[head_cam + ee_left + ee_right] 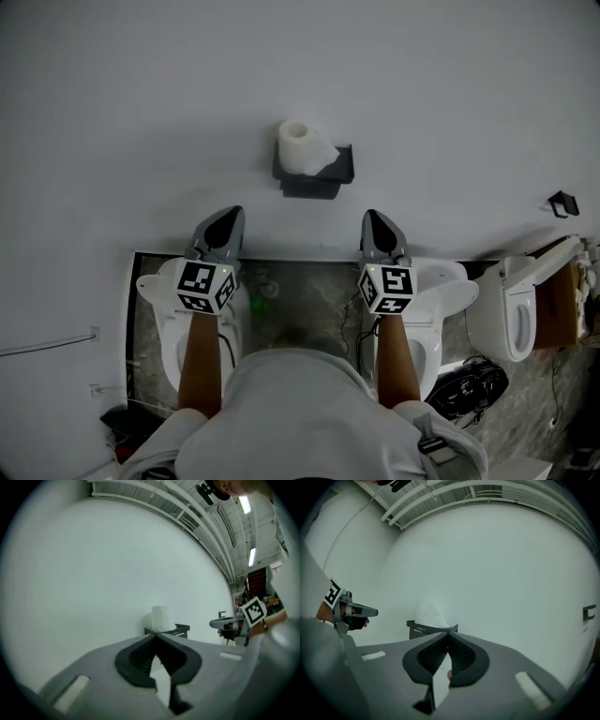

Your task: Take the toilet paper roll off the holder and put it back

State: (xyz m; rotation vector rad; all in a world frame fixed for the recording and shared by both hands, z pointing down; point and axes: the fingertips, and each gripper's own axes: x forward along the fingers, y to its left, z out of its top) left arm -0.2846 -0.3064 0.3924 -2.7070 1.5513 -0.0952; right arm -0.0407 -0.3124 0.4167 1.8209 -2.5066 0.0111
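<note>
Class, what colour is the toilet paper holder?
The holder is dark grey; the head view shows it best.

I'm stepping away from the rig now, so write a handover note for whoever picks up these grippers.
Left gripper: shut, empty.
Right gripper: shut, empty, level with the left one.
Toilet paper roll: upright on the dark wall holder, ahead between both grippers, untouched.
Done: nothing that shows.
Left: take the roll off the holder, then put it back.
</note>
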